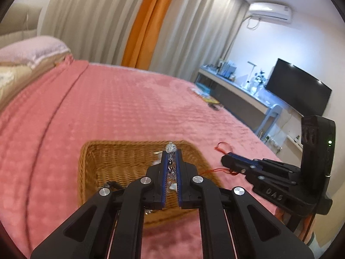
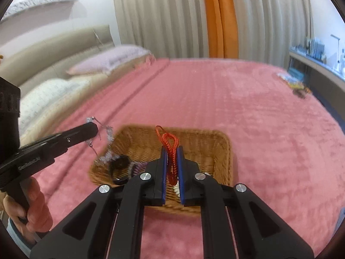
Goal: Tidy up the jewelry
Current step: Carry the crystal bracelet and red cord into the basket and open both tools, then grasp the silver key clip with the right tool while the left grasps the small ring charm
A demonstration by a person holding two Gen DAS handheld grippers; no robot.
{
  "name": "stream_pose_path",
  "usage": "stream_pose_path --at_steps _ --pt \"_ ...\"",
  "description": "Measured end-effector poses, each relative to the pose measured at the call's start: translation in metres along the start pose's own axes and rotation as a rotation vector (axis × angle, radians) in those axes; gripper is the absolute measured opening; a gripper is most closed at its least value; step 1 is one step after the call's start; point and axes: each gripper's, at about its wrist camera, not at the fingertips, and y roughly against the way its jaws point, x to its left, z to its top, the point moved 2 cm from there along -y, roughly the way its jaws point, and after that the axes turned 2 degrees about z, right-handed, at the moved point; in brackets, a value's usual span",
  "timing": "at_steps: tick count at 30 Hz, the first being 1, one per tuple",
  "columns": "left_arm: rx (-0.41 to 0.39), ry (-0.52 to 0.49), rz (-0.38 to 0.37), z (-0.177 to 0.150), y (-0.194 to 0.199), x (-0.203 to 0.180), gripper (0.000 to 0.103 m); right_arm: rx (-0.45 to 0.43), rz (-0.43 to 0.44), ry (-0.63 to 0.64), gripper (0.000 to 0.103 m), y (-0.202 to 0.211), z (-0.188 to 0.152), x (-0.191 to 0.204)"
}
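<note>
A clear bead chain (image 1: 171,151) is clamped between the narrowed jaws of the left gripper (image 1: 171,154), above the wicker basket (image 1: 120,155) on the pink bedspread (image 1: 129,108); one bead is seen just past the fingertips. A red cord (image 2: 171,149) is pinched by the right gripper (image 2: 171,151), also over the basket. A black ring (image 2: 119,165) is seen inside the basket, at its left side.

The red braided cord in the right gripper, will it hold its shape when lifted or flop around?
Probably floppy: the red braided cord loops loosely above the right gripper fingers. It looks light and thin. Its woven texture likely resists slipping.
</note>
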Motion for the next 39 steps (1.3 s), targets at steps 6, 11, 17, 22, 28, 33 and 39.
stream_pose_path --at_steps 6,11,17,22,28,33,39 --pt "0.096 0.036 0.027 -0.023 -0.05 0.022 0.005 0.116 0.003 -0.03 0.007 -0.059 -0.017 -0.011" --pt "0.138 0.042 0.034 -0.034 -0.066 0.028 0.005 0.149 0.031 -0.082 0.008 -0.069 -0.031 -0.022" --pt "0.133 0.03 0.03 -0.035 -0.056 0.023 0.042 0.15 0.051 -0.133 0.058 -0.061 -0.037 -0.027" --pt "0.112 0.02 0.016 -0.034 -0.032 0.017 0.055 0.115 0.064 -0.113 0.059 -0.034 -0.039 -0.018" --pt "0.012 0.034 -0.04 -0.037 0.035 0.004 0.079 0.062 0.079 -0.037 0.059 0.024 -0.057 0.003" --pt "-0.046 0.039 -0.042 -0.054 0.08 -0.011 0.085 0.06 0.081 0.016 0.059 0.055 -0.091 0.017" --pt "-0.031 0.041 0.01 -0.095 0.099 -0.014 0.085 0.127 0.083 0.052 0.059 0.052 -0.142 0.022"
